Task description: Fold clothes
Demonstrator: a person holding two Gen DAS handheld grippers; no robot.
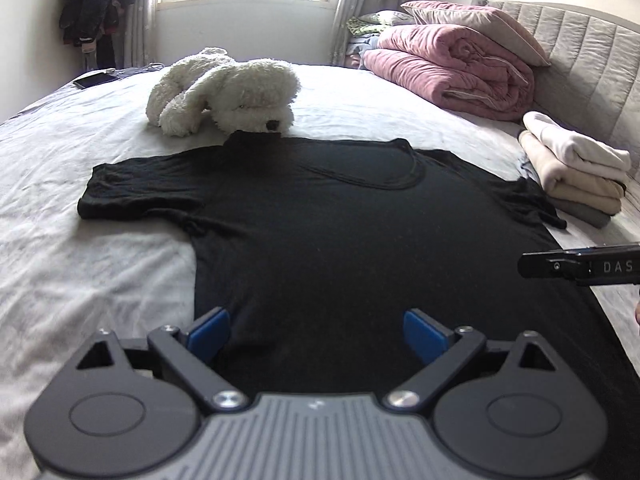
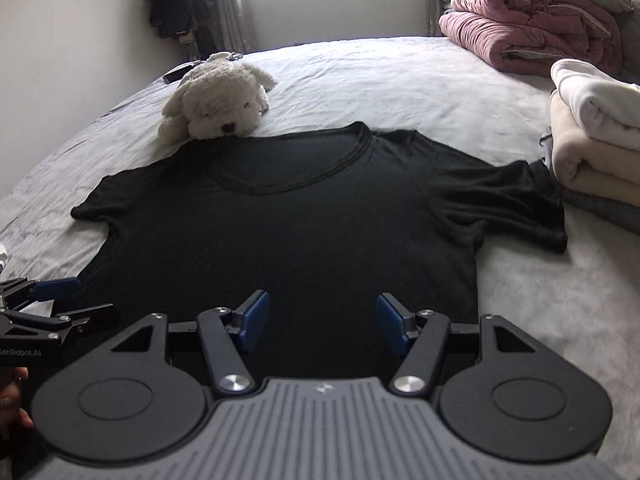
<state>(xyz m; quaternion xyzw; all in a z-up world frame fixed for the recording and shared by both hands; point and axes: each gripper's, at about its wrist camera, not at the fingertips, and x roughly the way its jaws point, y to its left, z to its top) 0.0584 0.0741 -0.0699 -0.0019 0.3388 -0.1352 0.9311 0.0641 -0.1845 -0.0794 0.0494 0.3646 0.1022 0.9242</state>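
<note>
Bed (image 1: 360, 92) bears flat black T-shirt (image 1: 320, 220); both grippers' fingers (image 1: 208, 336) apart, empty

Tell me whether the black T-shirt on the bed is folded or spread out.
Spread out. The black T-shirt lies flat on the white bed sheet, both short sleeves extended sideways, the neckline visible.

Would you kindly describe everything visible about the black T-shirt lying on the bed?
The black T-shirt is a short-sleeved, round-necked garment of thin, soft-looking knit. It lies unfolded and flat on the white bedsheet, both sleeves spread sideways, neckline away from the cameras, hem nearest them. The white plush dog rests its nose on one shoulder, and the other sleeve reaches the stack of folded cream clothes. No gripper pad is seen pressing on it.
</note>
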